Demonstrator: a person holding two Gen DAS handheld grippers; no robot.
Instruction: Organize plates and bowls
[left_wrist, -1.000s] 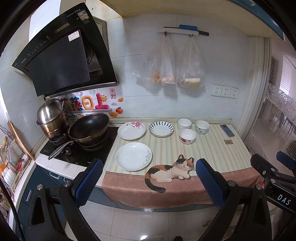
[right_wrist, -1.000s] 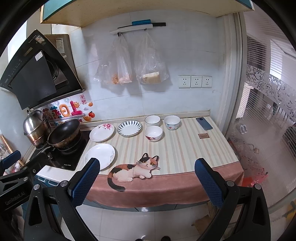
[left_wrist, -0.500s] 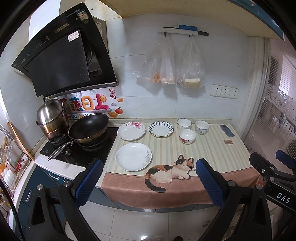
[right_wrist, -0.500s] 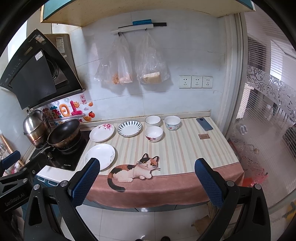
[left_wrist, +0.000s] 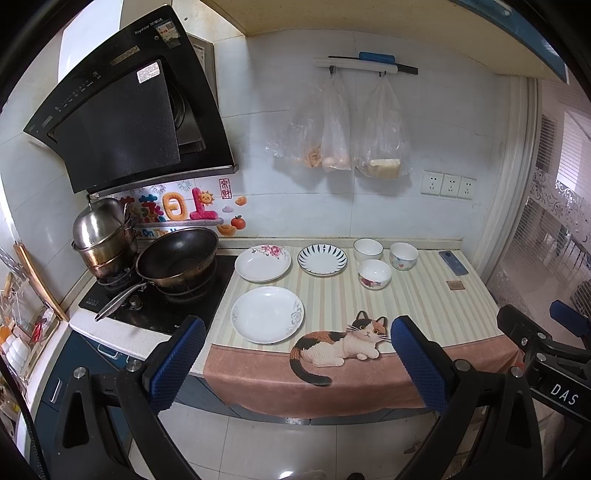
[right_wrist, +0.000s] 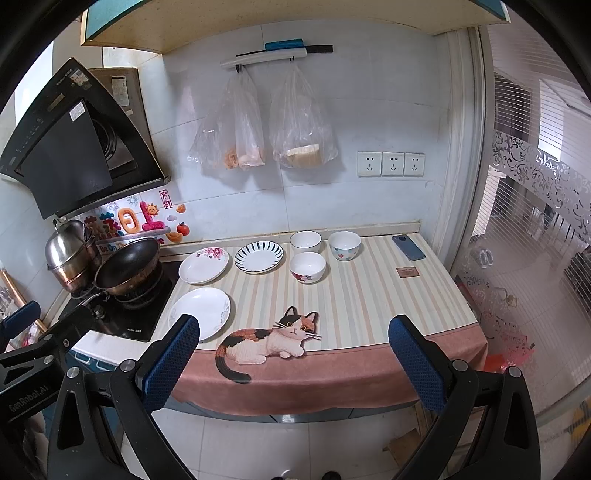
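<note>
Three plates and three bowls sit on the striped counter cloth (left_wrist: 413, 306), none stacked. A white plate (left_wrist: 267, 314) lies nearest the front edge, just beside the black cooktop (left_wrist: 155, 306). Behind it, near the back wall, a rose-print plate (left_wrist: 263, 263) and a blue-striped plate (left_wrist: 322, 259) lie side by side, close but apart. To their right the bowls form a small cluster: a plain white bowl (left_wrist: 368, 249) and a heart-dotted bowl (left_wrist: 404, 255) at the back, a flower-print bowl (left_wrist: 374, 274) in front of them, all close together.

Both grippers hang in front of the counter, over the floor and short of the draped front edge, with nothing between their fingers. The left gripper (left_wrist: 295, 363) has its blue pads spread wide; the right gripper (right_wrist: 293, 363) is spread just as wide. Neither touches any dish.

Open cloth runs from the bowls to the front edge, broken only by the printed cat (left_wrist: 340, 345) at the hem. On the right side of the counter lie a phone (left_wrist: 453, 262) near the back and a small brown square (left_wrist: 454, 285) closer in, both well apart from the bowls. A dark wok (left_wrist: 177, 256) and a steel pot (left_wrist: 101, 236) crowd the cooktop on the left, the wok's rim near the rose-print plate.
</note>
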